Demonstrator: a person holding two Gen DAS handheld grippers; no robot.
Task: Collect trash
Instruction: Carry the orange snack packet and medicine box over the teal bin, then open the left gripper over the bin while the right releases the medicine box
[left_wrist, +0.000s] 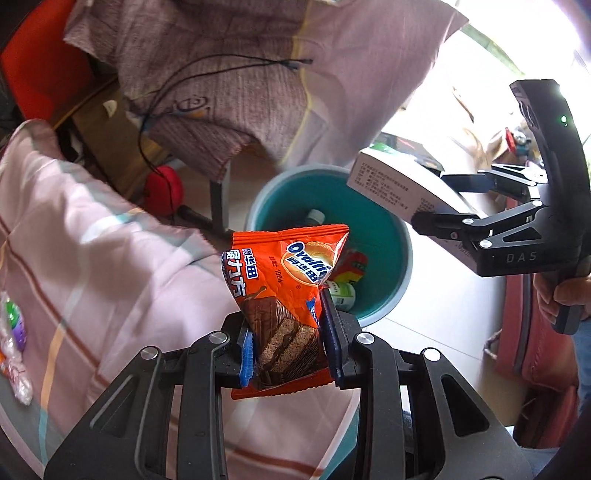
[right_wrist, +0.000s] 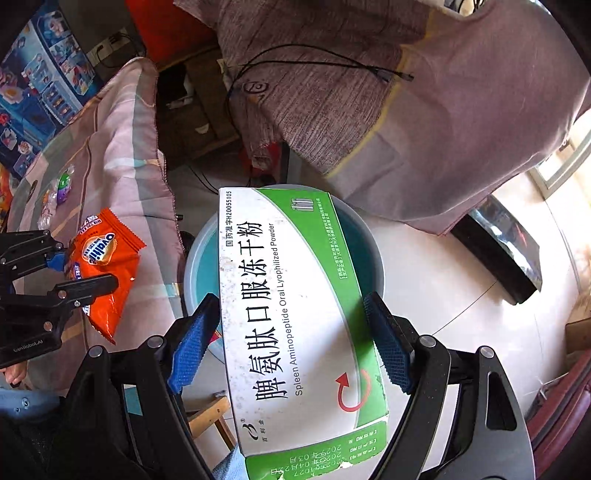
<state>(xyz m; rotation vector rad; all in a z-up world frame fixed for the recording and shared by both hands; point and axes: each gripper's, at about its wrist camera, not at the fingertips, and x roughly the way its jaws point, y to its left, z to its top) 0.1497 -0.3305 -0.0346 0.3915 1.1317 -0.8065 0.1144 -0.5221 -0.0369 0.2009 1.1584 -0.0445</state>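
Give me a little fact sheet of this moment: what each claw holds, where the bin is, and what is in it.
left gripper: shut on orange Ovaltine snack wrapper
right gripper: shut on white-and-green cardboard medicine box
bin: round teal plastic bucket on pale floor, below both items
bin contents: a few bottles and colourful wrappers
nearby: pink striped cloth beside bucket

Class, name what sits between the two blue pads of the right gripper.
The white-and-green medicine box, clamped by the right gripper above the teal bin; right wrist view.
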